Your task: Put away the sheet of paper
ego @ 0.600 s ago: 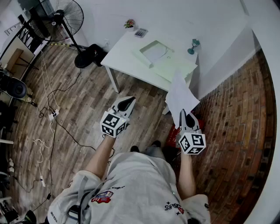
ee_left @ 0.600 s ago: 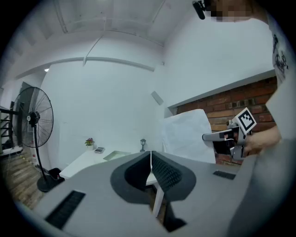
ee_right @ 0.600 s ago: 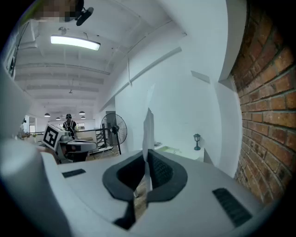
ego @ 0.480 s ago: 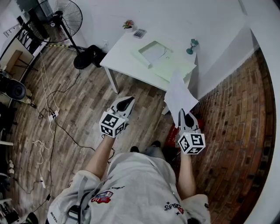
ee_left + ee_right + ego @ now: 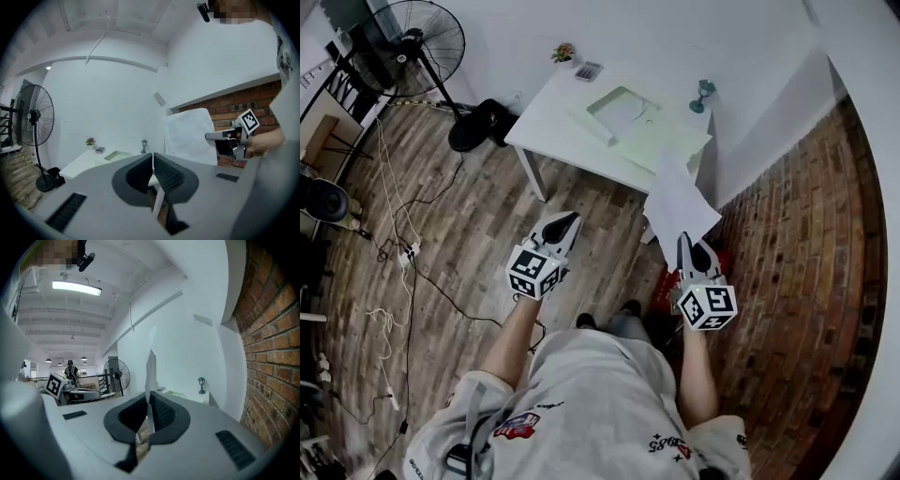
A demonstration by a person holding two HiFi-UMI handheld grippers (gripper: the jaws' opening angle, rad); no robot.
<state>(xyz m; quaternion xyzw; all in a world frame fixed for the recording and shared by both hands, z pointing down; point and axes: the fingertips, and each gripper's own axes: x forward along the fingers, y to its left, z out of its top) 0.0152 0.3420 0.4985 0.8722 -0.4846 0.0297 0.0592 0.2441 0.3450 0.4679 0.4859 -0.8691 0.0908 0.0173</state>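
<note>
R gripper (image 5: pixel 687 242): jaws clamped on lower edge of sheet of paper (image 5: pixel 677 202).
Sheet: stands up from the jaws in mid-air, short of counter (image 5: pixel 553 117); not yet put away.
L gripper (image 5: pixel 565 222): jaws together, empty, apart from sheet.
Counter: pale green tray (image 5: pixel 623 111) lies open, prob. the target.
Risk: one-edge pinch on a floppy sheet; it may flop, crease or snag the counter edge on approach.

White table (image 5: pixel 548 122), plank floor (image 5: pixel 478 216), brick wall (image 5: pixel 797 244), pedestal fan (image 5: pixel 408 47).
</note>
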